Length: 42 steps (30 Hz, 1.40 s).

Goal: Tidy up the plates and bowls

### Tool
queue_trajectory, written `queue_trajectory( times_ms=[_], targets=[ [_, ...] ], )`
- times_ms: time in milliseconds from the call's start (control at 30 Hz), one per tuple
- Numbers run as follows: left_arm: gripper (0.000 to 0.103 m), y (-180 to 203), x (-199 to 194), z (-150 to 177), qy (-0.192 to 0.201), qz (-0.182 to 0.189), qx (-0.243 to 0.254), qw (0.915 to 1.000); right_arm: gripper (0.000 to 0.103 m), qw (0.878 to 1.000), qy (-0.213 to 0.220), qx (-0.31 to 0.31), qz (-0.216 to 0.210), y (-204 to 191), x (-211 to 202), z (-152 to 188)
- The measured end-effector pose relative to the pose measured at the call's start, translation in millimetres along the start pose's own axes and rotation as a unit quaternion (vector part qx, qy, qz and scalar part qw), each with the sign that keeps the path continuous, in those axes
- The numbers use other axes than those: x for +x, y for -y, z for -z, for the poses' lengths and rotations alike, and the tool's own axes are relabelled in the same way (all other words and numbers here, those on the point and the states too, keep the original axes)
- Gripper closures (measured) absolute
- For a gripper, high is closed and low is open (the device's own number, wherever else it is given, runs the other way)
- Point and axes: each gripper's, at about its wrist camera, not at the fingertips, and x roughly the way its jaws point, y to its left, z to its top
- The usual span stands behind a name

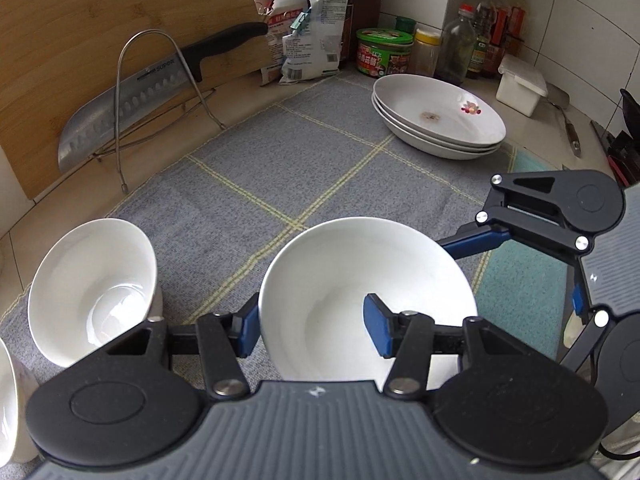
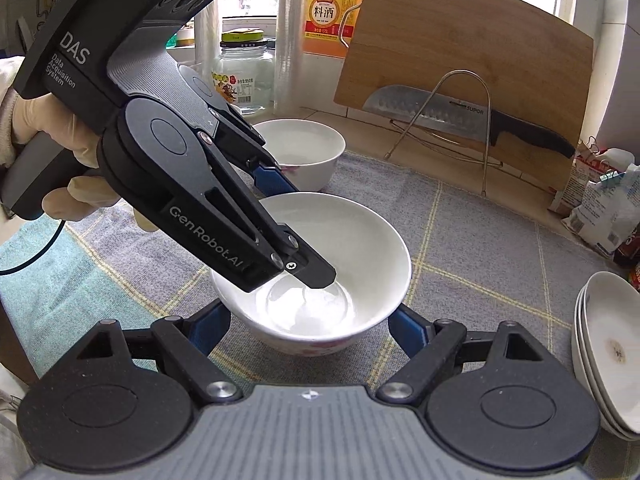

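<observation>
— what's nearest you?

— my left gripper (image 1: 314,330), pinching the rim of a white glazed ceramic bowl (image 1: 360,280): one blue pad inside the wall, one outside. the bowl sits over the grey checked cloth mat (image 1: 280,152), near the middle of the counter.

— and your right gripper?

— my right gripper (image 2: 308,326) is spread, its blue fingers either side of the same bowl near the base. i can't tell whether the pads touch it.

— how will it handle?

— stiff, glossy, so likely slippery; it would chip if knocked. a rim pinch lets it swing, so i'd want the right jaws bracing the outer wall low down.

— where could it go?

— another white bowl (image 1: 92,288) stands just beside on my left, good for nesting. the stack of shallow white plates (image 1: 440,116) sits well apart, far right.
</observation>
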Motion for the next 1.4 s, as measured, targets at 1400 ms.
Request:
queue_trajectory(
  times_ms=[1400],
  targets=[
    [0.01,5,-30,28,0.065,-0.069,-0.056,0.9939,0.0,0.999,0.007,0.032,0.015,10,-16,6]
  ],
)
